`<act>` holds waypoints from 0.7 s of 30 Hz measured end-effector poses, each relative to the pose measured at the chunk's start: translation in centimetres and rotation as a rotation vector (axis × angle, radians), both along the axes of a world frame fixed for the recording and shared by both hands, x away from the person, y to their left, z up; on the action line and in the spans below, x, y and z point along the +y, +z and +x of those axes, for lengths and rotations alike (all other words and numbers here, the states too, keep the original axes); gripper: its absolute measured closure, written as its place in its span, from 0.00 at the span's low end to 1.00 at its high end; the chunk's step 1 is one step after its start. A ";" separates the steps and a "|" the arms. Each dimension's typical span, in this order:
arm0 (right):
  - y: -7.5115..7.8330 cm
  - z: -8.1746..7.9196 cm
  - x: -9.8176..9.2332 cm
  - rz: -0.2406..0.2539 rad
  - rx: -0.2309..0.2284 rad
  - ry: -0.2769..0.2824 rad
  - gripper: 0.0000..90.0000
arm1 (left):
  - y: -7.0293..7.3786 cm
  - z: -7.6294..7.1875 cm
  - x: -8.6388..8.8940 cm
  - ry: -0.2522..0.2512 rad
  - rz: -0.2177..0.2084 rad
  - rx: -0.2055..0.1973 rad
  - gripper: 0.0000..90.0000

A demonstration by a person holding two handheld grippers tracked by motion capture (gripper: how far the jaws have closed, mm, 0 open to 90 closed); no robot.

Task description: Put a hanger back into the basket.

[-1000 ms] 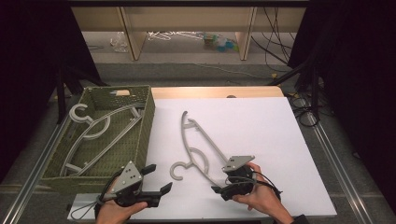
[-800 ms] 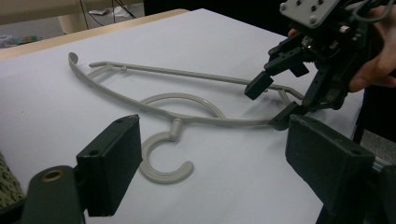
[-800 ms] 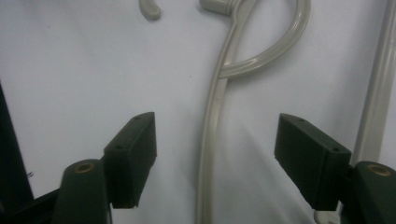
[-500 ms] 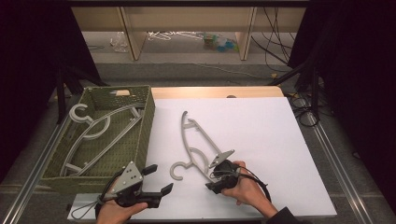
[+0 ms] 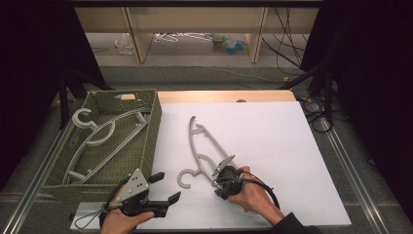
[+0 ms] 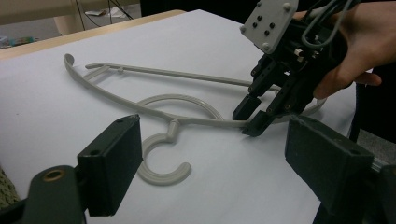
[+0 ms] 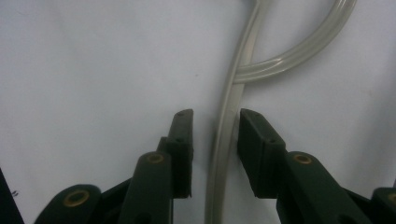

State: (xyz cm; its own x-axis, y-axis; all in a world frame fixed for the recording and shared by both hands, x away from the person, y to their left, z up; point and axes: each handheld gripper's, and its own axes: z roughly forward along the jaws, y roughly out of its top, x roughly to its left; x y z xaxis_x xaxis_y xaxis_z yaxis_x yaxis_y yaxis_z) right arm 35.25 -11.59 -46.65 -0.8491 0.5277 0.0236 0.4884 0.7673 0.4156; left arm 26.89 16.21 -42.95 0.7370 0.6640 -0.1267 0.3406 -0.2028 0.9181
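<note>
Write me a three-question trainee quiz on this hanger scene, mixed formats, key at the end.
1. True or false: the right gripper has its jaws either side of the bar of the hanger on the table.
2. Multiple choice: where do the other hangers lie? A) on the white table top B) in the green basket C) on the floor
3. Fill in: the left gripper is ____, with nothing between its jaws.

Key: 1 true; 2 B; 3 open
</note>
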 end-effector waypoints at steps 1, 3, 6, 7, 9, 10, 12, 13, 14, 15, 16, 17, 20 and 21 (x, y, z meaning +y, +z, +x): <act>0.0 0.2 0.0 -0.008 0.009 -0.006 0.74 | 0.0 0.0 0.0 0.000 0.000 -0.001 0.21; 0.1 0.4 0.1 -0.005 0.028 -0.012 0.76 | 0.0 0.0 0.0 0.007 0.010 0.002 0.21; 0.1 0.7 0.1 -0.008 0.042 -0.021 0.78 | 0.0 0.0 0.1 0.000 0.008 -0.002 0.21; 0.1 0.6 0.1 -0.011 0.040 -0.018 0.79 | 0.1 0.0 0.1 0.003 0.011 -0.003 0.21; 0.1 0.7 0.2 -0.017 0.032 -0.011 0.81 | 0.1 0.0 0.1 0.002 0.013 -0.004 0.21; 0.1 0.7 0.2 -0.017 0.032 -0.012 0.84 | 0.1 0.0 0.1 0.002 0.014 -0.004 0.21; 0.1 0.8 0.1 -0.017 0.036 -0.016 0.87 | 0.2 0.0 0.1 0.003 0.016 -0.006 0.22; 0.1 0.9 0.0 -0.015 0.034 -0.016 0.88 | 0.2 0.0 0.2 0.001 0.019 -0.008 0.22; 0.1 0.8 0.0 -0.018 0.028 -0.021 0.88 | 0.2 0.0 0.2 -0.001 0.020 -0.009 0.22; 0.2 0.7 0.0 -0.019 0.029 -0.020 0.88 | 0.2 0.0 0.2 0.000 0.021 -0.010 0.22; 0.2 0.7 0.1 -0.024 0.020 -0.013 0.88 | 0.2 0.2 0.3 -0.018 0.029 -0.027 0.22; 0.2 0.7 0.0 -0.024 0.020 -0.008 0.89 | 0.1 0.1 0.2 -0.002 0.011 -0.011 0.22; 0.4 0.7 -0.4 -0.041 0.023 0.018 0.91 | 0.2 0.1 0.3 -0.002 0.018 -0.012 0.22; 0.4 0.7 -0.6 -0.051 0.016 0.043 0.91 | 0.2 0.2 0.3 -0.008 0.011 -0.014 0.22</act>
State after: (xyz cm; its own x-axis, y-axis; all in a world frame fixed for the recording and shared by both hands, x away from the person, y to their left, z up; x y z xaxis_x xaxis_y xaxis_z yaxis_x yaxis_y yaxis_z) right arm 35.91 -12.16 -46.20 -0.8708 0.4915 0.0110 0.4606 0.8079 0.3677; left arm 27.05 16.55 -42.78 0.7437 0.6595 -0.1092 0.3261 -0.2153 0.9205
